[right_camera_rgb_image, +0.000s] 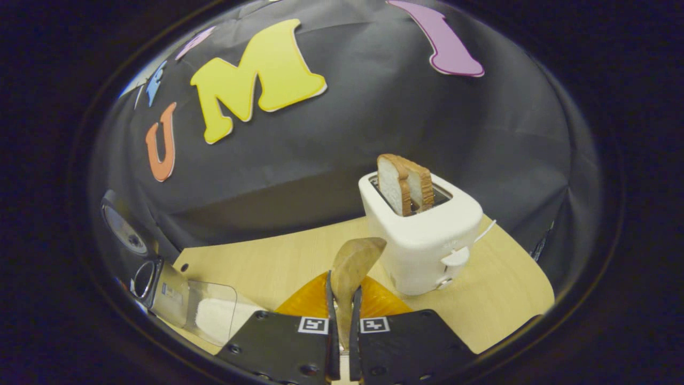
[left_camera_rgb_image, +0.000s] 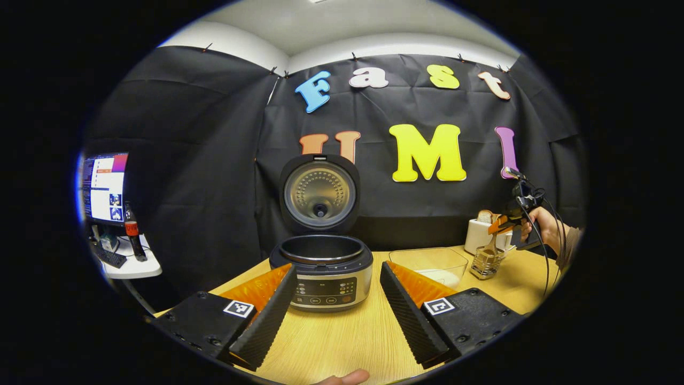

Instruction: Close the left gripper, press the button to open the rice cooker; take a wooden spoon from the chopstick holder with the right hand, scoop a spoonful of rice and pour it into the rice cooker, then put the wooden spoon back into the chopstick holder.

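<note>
The rice cooker (left_camera_rgb_image: 320,270) stands open on the wooden table, its lid (left_camera_rgb_image: 319,192) upright behind the empty pot. My left gripper (left_camera_rgb_image: 331,315) is open just in front of the cooker's control panel, touching nothing. Off to the right, a hand holds my right gripper (left_camera_rgb_image: 505,223) directly above the glass chopstick holder (left_camera_rgb_image: 486,262). In the right gripper view my right gripper (right_camera_rgb_image: 342,307) is shut on the wooden spoon (right_camera_rgb_image: 355,259), whose bowl points up between the fingers. A clear container of rice (left_camera_rgb_image: 430,264) sits between cooker and holder, also seen as the container (right_camera_rgb_image: 214,315).
A white toaster (right_camera_rgb_image: 427,235) with two bread slices (right_camera_rgb_image: 403,182) stands close behind the holder. A monitor (left_camera_rgb_image: 104,187) and a bottle (left_camera_rgb_image: 132,235) sit on a side table at the left. A fingertip (left_camera_rgb_image: 344,378) shows at the table's near edge.
</note>
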Motion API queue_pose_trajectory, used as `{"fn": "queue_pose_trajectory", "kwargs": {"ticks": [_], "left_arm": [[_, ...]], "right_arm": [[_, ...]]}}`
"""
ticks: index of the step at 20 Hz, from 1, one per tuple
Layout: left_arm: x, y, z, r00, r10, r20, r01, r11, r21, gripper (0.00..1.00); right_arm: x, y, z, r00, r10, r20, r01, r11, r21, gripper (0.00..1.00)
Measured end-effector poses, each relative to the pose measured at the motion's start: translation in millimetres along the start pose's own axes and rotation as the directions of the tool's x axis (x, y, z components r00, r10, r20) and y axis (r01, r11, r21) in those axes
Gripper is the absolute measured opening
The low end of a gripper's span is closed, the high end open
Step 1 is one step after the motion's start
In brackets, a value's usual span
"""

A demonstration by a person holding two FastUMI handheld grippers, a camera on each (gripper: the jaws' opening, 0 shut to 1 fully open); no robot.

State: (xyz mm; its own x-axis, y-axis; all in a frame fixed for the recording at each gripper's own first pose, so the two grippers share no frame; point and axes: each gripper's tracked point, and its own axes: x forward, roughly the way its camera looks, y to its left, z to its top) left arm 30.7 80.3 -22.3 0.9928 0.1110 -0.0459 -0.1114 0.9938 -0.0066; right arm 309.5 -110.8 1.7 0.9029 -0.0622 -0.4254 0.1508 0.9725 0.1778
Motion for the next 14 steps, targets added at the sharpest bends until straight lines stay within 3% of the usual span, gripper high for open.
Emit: {"fn": "queue_pose_trajectory", "kwargs": {"ticks": [7,11,14], "left_arm": [[-8,12,12,1.000,-0.001,0.012,0.001,1.000,-0.030,0.99],[-8,10,7,1.000,-0.023,-0.012,0.023,0.999,-0.048,0.99],[-7,22,11,1.000,-0.003,-0.003,0.003,1.000,-0.025,0.99]], "right_arm": [[-72,66,62,0.976,-0.018,0.217,0.048,0.990,-0.135,0.06],[-90,133,70,0.967,0.041,0.250,0.015,0.976,-0.218,0.06],[-81,183,53,0.969,0.083,0.231,-0.019,0.964,-0.267,0.07]]}}
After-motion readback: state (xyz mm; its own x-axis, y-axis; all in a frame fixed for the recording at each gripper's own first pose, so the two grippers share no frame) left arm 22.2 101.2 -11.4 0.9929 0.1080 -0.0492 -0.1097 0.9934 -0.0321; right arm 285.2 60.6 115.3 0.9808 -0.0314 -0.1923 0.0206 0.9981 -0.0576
